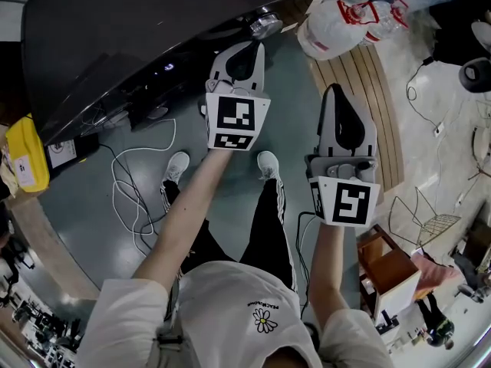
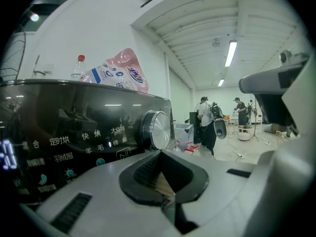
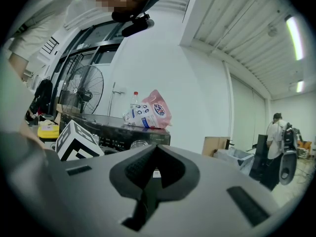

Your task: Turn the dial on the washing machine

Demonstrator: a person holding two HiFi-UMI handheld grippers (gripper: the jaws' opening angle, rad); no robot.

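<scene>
Approach step: my empty left hand-held gripper (image 1: 247,52), jaws together, sits near the dial (image 2: 157,130); next I'd open around it.

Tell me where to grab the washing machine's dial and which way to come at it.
Grip the dial by its round rim, a jaw on either side, coming straight at its silver face. It is a short knob standing proud of the control panel, so only the rim offers purchase. The left gripper is nearest, but its jaws are together and should open first.
</scene>
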